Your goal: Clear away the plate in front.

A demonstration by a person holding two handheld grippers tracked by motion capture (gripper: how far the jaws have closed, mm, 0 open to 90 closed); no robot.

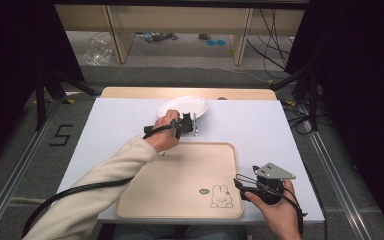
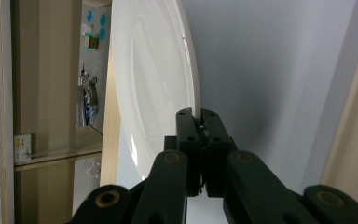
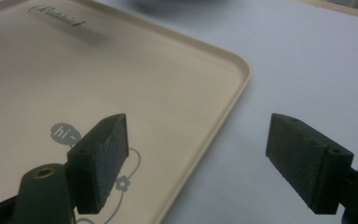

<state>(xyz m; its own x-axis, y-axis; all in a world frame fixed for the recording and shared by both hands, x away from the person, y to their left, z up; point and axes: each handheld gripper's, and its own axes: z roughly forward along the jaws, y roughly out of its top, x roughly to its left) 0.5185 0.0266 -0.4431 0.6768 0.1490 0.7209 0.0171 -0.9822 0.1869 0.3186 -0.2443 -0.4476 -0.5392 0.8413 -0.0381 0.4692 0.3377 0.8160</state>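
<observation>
High view: the white plate [image 1: 182, 106] lies at the far middle of the surface [image 1: 260, 130], at about 12 o'clock from the beige tray [image 1: 180, 185]. The left gripper [image 1: 189, 125] has its jaws pinched tight on the plate's near rim, so the tray lies toward 6 o'clock from the grip. The right gripper [image 1: 240, 184] rests by the tray's right edge, jaws wide and holding nothing.

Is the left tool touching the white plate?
Touching. In the left gripper view, the left tool has its jaws closed on the white plate's rim.
</observation>
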